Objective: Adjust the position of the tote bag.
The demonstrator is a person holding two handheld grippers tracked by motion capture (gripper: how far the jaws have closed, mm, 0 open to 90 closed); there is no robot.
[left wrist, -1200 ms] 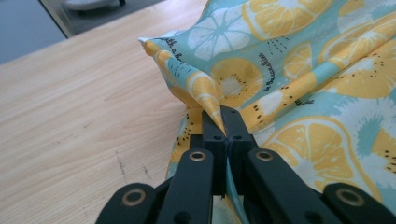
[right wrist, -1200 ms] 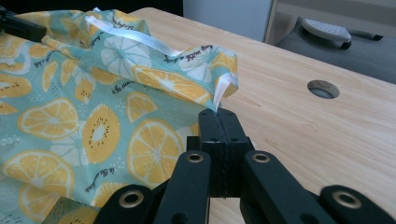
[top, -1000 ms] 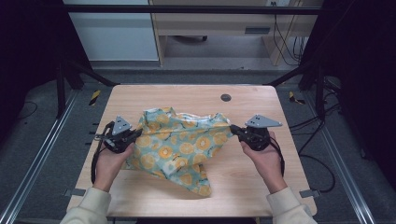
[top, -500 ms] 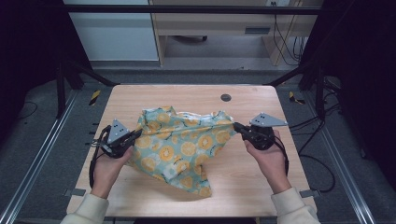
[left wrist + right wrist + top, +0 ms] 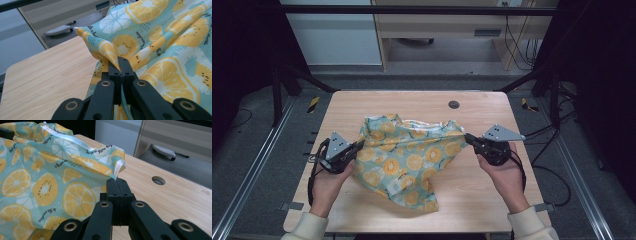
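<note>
Light wood table (image 5: pixel 377 107) with rounded corners, sitting in a dark metal frame rig, with grey floor and some pale cabinets behind it. Bare top apart from a little round hole (image 5: pixel 454 104) near the far edge, and the fabric.

So the fabric (image 5: pixel 412 157) is a teal cloth printed with orange and lemon slices plus a few kiwi slices, and it's lying roughly in the middle of the table, crumpled and bunched, with one flap trailing toward the person's side. The far edge has a white ribbon trim (image 5: pixel 67 138) running along it, which you can see nicely in the right gripper view.

Left gripper (image 5: pixel 358 146) is at the cloth's left side. In the left gripper view its two black jaws are pressed together with a fold of the fabric (image 5: pixel 160 47) pinched right at the tips, so it's clamped on the cloth, no gap showing.

Right gripper (image 5: pixel 468 137) is at the cloth's right corner. Same deal there: the jaws are squeezed tight together, and the corner of the fabric (image 5: pixel 45 182) with the end of that white ribbon goes right into the tips. Clamped on the cloth too.

Between the two grips the top edge of the cloth runs fairly stretched across, lifted a bit off the wood, while the rest sags and rests on the table. Both hands sit low near the tabletop, cream sleeves coming in from the bottom, cables looping off each gripper.
</note>
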